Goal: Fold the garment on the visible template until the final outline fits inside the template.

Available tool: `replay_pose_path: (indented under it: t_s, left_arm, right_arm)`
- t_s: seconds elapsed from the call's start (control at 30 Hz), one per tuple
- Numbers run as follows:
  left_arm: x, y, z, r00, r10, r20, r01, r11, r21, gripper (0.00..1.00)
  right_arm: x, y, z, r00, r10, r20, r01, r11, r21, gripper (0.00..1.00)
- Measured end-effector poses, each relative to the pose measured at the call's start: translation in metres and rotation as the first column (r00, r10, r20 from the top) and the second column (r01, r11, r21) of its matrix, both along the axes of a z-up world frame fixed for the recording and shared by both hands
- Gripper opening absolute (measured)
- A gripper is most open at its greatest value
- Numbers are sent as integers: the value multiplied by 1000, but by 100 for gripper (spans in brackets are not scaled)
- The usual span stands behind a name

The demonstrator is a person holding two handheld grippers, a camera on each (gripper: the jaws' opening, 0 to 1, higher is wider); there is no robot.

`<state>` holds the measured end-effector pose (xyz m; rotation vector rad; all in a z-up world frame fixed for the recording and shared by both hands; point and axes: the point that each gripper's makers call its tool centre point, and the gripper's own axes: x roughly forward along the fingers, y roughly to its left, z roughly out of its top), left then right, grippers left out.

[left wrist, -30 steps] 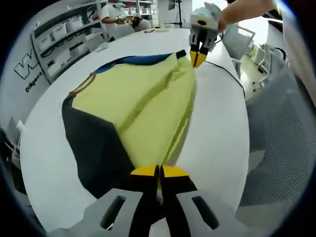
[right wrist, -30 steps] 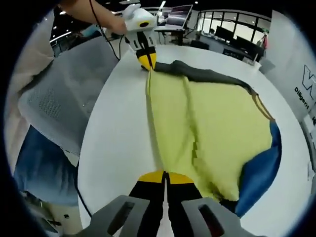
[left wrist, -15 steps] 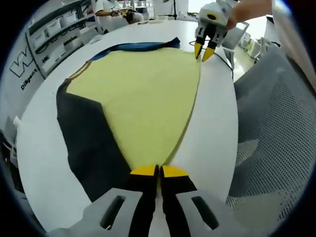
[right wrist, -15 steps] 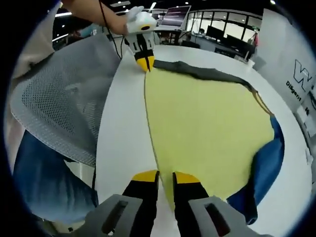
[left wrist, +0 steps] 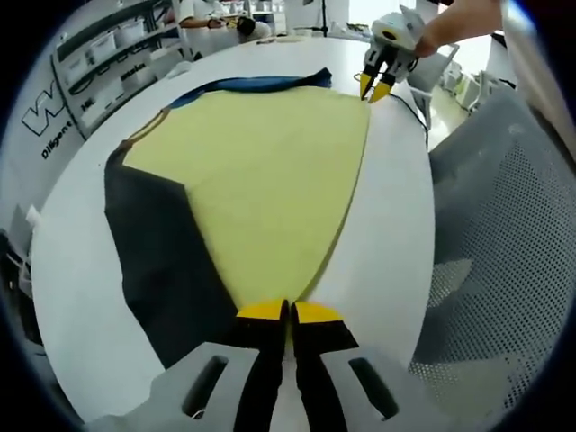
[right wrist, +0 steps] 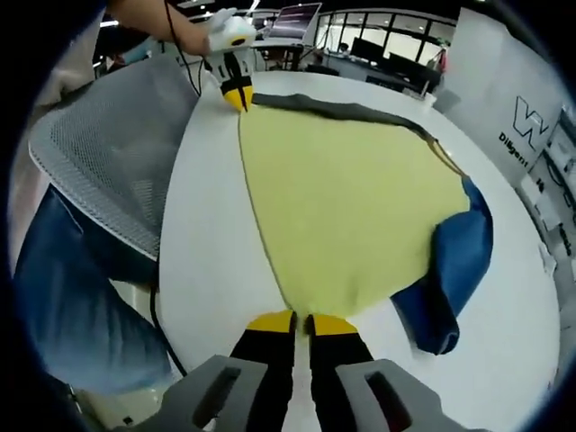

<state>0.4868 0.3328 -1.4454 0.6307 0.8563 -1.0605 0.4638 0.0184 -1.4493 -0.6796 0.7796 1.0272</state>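
Evidently hardly begun: lay garment [left wrist: 261,171] flat, unfolded, hem along table [left wrist: 387,234] edge. Pinched one hem corner with closed left gripper [left wrist: 288,310]; held nothing in right gripper [right wrist: 301,319], seemingly parted slightly.

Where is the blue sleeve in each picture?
Left gripper view: the blue sleeve lies along the garment's far edge, near the top.
Right gripper view: the blue sleeve hangs at the garment's right side.
Shared landmark: the yellow panel, beside the sleeve in both.
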Motion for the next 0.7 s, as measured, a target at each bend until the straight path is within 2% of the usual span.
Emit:
replay_pose_path:
  t_s: [0.07, 0.1, 0.27, 0.37, 0.43, 0.5, 0.6, 0.7]
  left_arm:
    - [-1, 0, 0, 1000, 9, -4, -9, 1000, 0, 3]
    - [-1, 0, 0, 1000, 14, -9, -14, 1000, -1, 3]
    - [-7, 0, 0, 999, 32, -40, -33, 999, -16, 3]
    - [-11, 1, 2, 997, 44, -56, -45, 999, -25, 6]
    - [-13, 1, 9, 994, 80, -68, -85, 994, -63, 12]
    - [-10, 8, 17, 991, 123, -54, -127, 988, -89, 16]
    - [-5, 20, 32, 978, 204, -40, -207, 968, -142, 15]
    - [-1, 41, 37, 959, 283, -33, -285, 947, -149, 15]
  right_arm:
    - [-2, 2, 1, 1000, -7, 0, 7, 1000, 11, 0]
    - [-3, 0, 1, 999, -35, -12, 35, 999, 18, 0]
    - [-10, -2, 1, 999, -32, -25, 32, 999, 16, 0]
    - [-16, -2, 3, 996, -37, -83, 38, 999, 14, 0]
    - [-15, -2, 8, 996, -37, -80, 38, 999, 20, 0]
    - [-13, 1, 15, 996, -45, -76, 48, 998, 39, 0]
    - [-9, 6, 24, 996, -55, -74, 59, 997, 53, 0]
    - [-2, 11, 29, 995, -78, -60, 83, 993, 84, 0]
